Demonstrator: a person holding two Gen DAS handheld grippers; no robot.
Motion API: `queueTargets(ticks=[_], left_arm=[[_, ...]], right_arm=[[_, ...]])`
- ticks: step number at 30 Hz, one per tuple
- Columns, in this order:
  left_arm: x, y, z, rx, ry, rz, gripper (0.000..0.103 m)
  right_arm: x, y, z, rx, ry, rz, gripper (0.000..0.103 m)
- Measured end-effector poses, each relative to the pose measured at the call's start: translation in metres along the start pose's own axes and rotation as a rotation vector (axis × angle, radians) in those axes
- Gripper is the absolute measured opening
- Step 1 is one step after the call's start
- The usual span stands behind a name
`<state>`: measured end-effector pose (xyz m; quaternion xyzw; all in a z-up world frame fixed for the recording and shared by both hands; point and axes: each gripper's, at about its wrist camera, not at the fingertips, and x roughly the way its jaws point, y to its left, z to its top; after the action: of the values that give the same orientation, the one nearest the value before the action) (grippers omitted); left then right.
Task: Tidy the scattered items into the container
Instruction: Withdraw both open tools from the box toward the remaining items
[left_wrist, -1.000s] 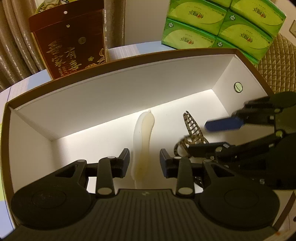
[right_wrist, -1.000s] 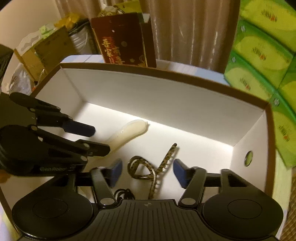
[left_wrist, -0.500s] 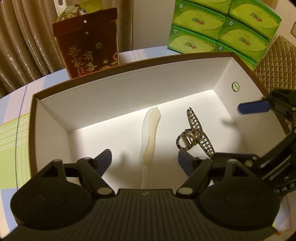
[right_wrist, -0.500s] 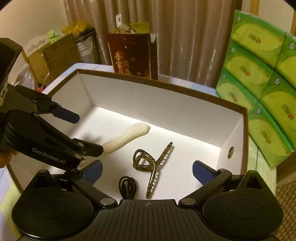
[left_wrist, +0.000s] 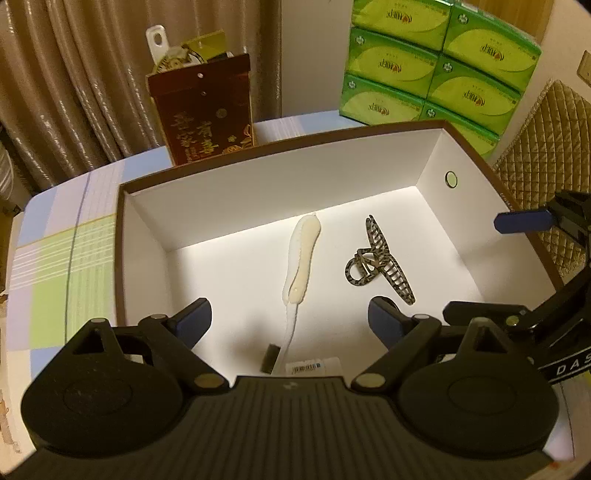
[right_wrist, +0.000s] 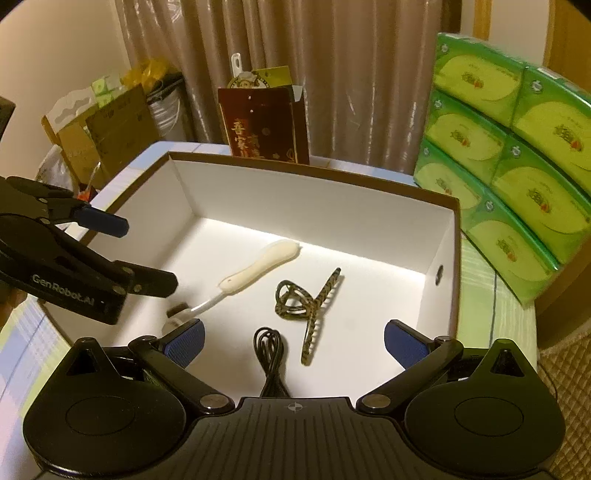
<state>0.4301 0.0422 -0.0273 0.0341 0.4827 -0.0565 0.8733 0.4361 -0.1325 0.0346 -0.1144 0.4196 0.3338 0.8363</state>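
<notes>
A white box with a brown rim (left_wrist: 258, 192) (right_wrist: 314, 206) holds a cream-handled brush (left_wrist: 303, 254) (right_wrist: 258, 266), a leopard-patterned hair claw clip (left_wrist: 376, 262) (right_wrist: 306, 302) and a coiled black cable (right_wrist: 271, 354). All three lie flat on the box floor. Above the near side of the box, my left gripper (left_wrist: 290, 325) has its jaws opening, and nothing is between the pads. My right gripper (right_wrist: 293, 343) stands wide open above the cable and clip and touches neither. Each gripper shows at the edge of the other's view.
A dark red gift bag (left_wrist: 207, 118) stands behind the box. Green tissue packs (left_wrist: 436, 62) (right_wrist: 517, 147) are stacked at the back right. A quilted chair back (left_wrist: 546, 147) is at the right, cardboard boxes (right_wrist: 103, 129) are at the left, and a checked tablecloth (left_wrist: 66, 251) surrounds the box.
Both grippers opened wide and drew up and back out of the box. The left let go of the brush handle, and the right came off the clip; both items stay on the floor.
</notes>
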Motion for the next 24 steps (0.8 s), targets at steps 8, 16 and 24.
queueTargets(ticks=[8,16,24], left_arm=[[-0.033,-0.009,-0.011,-0.016,-0.027,0.01,0.09],[-0.071,-0.024,-0.028,-0.029,-0.069,0.0,0.09],[-0.106,-0.033,-0.048,-0.06,-0.095,0.004,0.093]], right_arm=[[-0.03,0.006,-0.006,0.013,-0.037,0.002,0.101],[-0.063,0.017,-0.018,0.018,-0.089,0.009,0.101],[-0.097,0.03,-0.033,0.003,-0.138,0.014,0.101]])
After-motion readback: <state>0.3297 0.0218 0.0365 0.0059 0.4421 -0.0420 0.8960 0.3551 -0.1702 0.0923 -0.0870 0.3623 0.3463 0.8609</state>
